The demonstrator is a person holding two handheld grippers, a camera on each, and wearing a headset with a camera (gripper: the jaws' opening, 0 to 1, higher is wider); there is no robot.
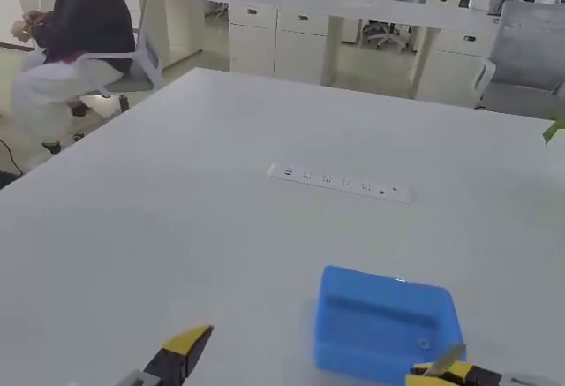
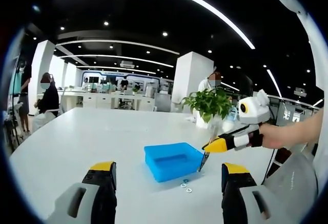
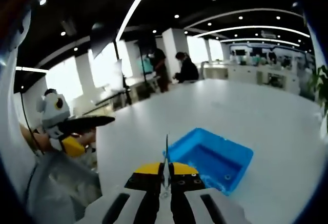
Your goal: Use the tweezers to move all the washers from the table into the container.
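A blue container (image 1: 384, 320) stands near the table's front edge, with one washer (image 1: 424, 344) lying inside it. That washer (image 3: 226, 177) also lies in the container (image 3: 210, 160) in the right gripper view. Two small washers (image 2: 186, 187) rest on the table just beside the container (image 2: 171, 160). My right gripper (image 3: 166, 168) is shut on thin metal tweezers (image 3: 166, 152). The tweezers (image 2: 201, 162) point down at the container's corner above those washers. My left gripper (image 2: 168, 167) is open and empty, left of the container; its yellow tip (image 1: 190, 340) shows by the front edge.
A white power strip (image 1: 340, 181) lies across the middle of the table (image 1: 177, 218). A potted plant (image 2: 207, 106) stands beyond the container. A person sits on a chair (image 1: 66, 41) at the far left; desks and cabinets line the back.
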